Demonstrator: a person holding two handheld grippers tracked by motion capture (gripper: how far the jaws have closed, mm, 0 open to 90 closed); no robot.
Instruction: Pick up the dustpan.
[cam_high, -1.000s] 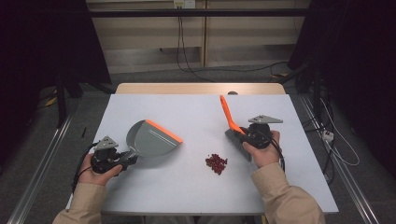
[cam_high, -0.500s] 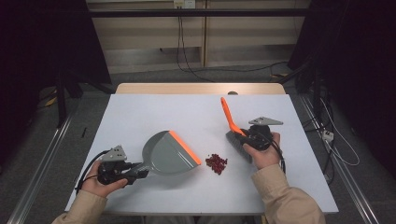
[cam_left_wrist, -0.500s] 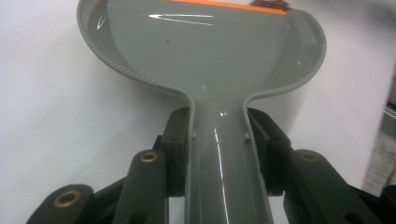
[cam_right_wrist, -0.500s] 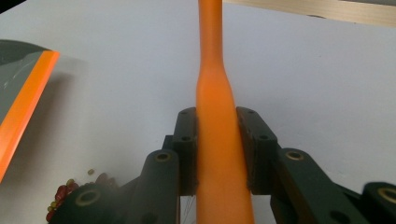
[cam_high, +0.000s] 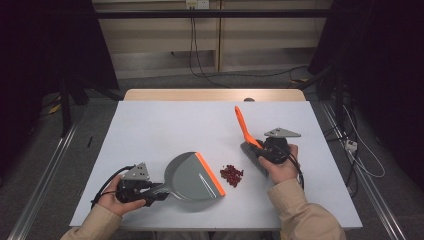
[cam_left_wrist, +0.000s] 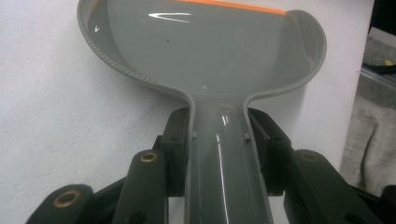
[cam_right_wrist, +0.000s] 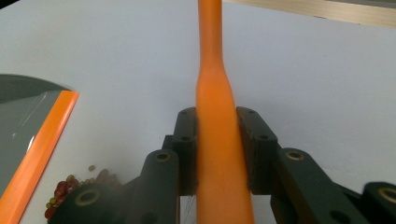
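A grey dustpan (cam_high: 192, 175) with an orange front lip (cam_high: 210, 174) lies flat on the white table (cam_high: 165, 120), its lip just left of a small pile of red beans (cam_high: 231, 175). My left gripper (cam_high: 159, 190) is shut on the pan's handle; in the left gripper view the jaws clamp the grey handle (cam_left_wrist: 218, 154) on both sides below the pan's bowl (cam_left_wrist: 210, 56). My right gripper (cam_high: 260, 147) is shut on a brush's orange handle (cam_high: 242, 125), which slants up and away. In the right gripper view the orange handle (cam_right_wrist: 215, 93) sits between the pads, with the beans (cam_right_wrist: 65, 191) and the dustpan's lip (cam_right_wrist: 42, 144) at the lower left.
A wooden strip (cam_high: 210, 95) runs along the table's far edge. Cables (cam_high: 200, 55) trail on the floor beyond it, and metal rails (cam_high: 45, 175) flank the table on the floor. The far half of the table is bare white surface.
My left hand has slid the dustpan to the right and nearer the front edge, bringing its orange lip close to the beans. The right hand and brush have not moved.
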